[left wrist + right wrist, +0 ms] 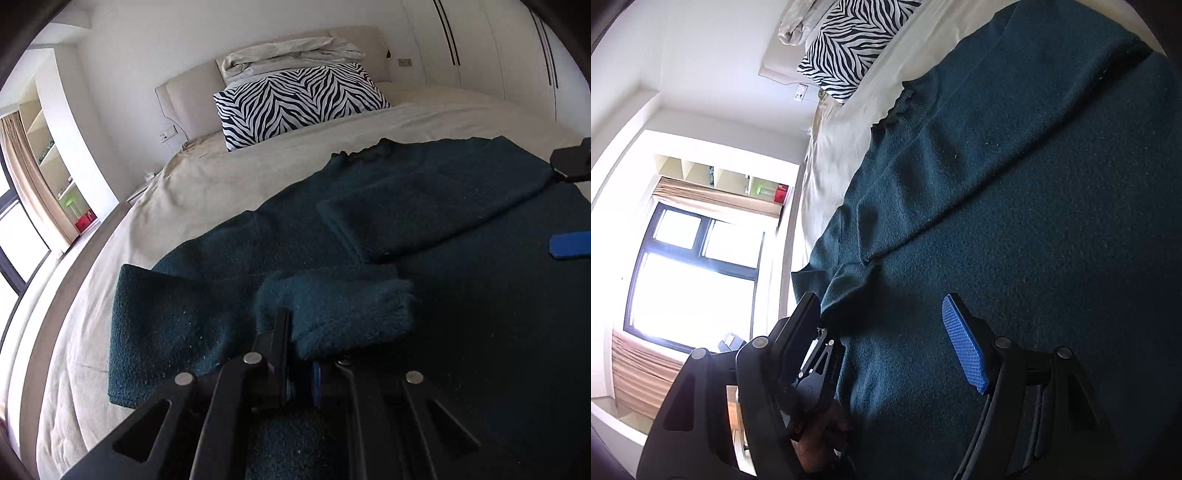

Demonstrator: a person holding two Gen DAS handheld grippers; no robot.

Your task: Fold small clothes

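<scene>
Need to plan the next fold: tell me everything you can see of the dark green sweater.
The sweater is dark teal-green, fuzzy knit, lying mostly flat on the beige bed. Its ribbed collar points toward the zebra pillow. One sleeve is folded across the body. The left gripper is shut on the other sleeve's cuff, lifting it. The right gripper hovers open above.

Your left tongs point downward, jaws pinched nearly together on a bunched cuff of the dark green sweater. Your right tongs hang over the same garment with jaws standing wide apart, nothing between them, one blue pad showing.
</scene>
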